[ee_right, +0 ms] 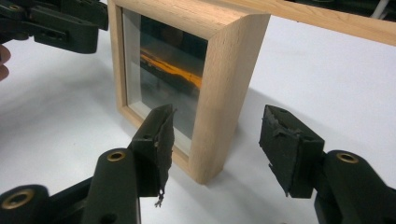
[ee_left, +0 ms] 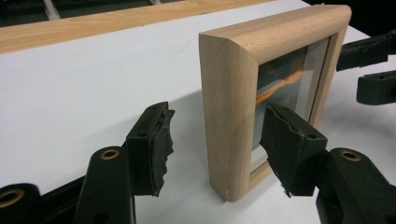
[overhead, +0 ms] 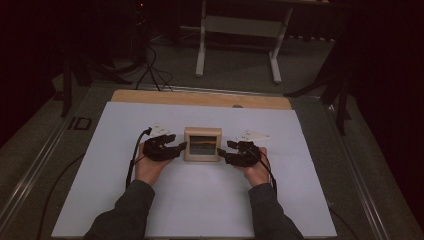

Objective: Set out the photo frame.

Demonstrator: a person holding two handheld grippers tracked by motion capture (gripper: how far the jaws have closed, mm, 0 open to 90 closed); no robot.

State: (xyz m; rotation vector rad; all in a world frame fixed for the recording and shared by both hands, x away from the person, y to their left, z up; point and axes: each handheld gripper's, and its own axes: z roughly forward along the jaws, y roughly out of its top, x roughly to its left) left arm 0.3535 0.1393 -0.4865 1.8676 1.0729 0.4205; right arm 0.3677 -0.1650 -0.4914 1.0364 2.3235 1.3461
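A small light-wood picture frame (overhead: 202, 144) stands upright on the white sheet (overhead: 200, 200), its glass front showing a dark picture with an orange streak. My left gripper (overhead: 181, 147) is at the frame's left edge and my right gripper (overhead: 223, 155) at its right edge. In the left gripper view the open jaws (ee_left: 219, 140) straddle the frame's side (ee_left: 229, 116), one pad behind it and one before the glass, with a gap on the back side. In the right gripper view the gripper (ee_right: 219, 140) straddles the other side (ee_right: 224, 88) the same way, open, its pads (ee_right: 285, 144) off the wood.
The white sheet lies on a wooden board whose bare strip (overhead: 200, 98) runs along the far edge. Beyond it, on the grey floor, stand a white table's legs (overhead: 240, 45), stand legs and cables (overhead: 150, 70). A metal rail (overhead: 30, 170) borders the left.
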